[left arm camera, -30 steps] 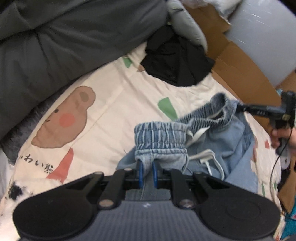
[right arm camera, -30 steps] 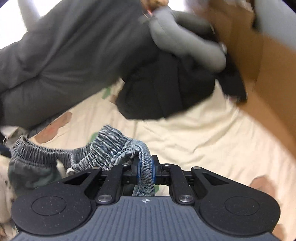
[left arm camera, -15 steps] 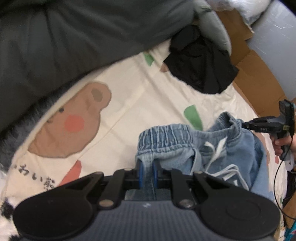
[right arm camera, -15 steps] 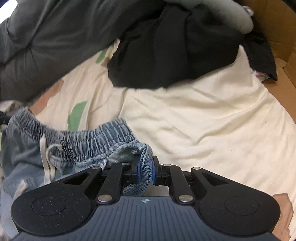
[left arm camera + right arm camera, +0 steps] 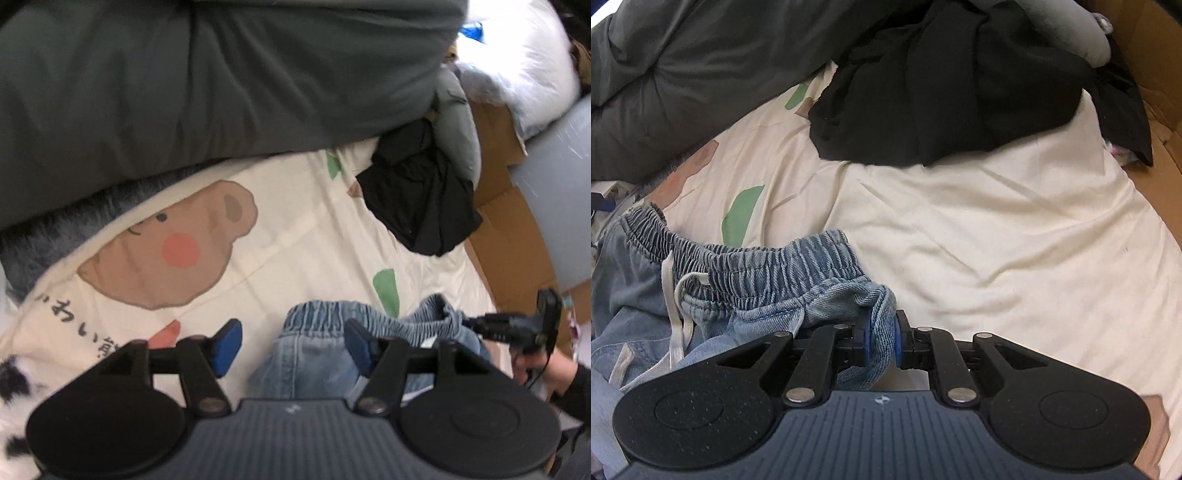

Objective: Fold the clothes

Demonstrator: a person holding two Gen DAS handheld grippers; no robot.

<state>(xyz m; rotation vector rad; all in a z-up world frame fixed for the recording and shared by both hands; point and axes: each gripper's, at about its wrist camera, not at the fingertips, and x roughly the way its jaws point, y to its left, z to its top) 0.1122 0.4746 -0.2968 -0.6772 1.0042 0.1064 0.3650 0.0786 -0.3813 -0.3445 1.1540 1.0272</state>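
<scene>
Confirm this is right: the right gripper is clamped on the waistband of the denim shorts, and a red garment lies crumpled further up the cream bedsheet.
One detail is wrong: the crumpled garment is black, not red, as the right wrist view shows. The rest holds: the right gripper is clamped on the waistband of the denim shorts, and the garment lies further up the cream bedsheet.

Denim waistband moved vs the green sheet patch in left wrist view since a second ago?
Yes. The waistband now lies below the green patch, lowered onto the sheet.
</scene>
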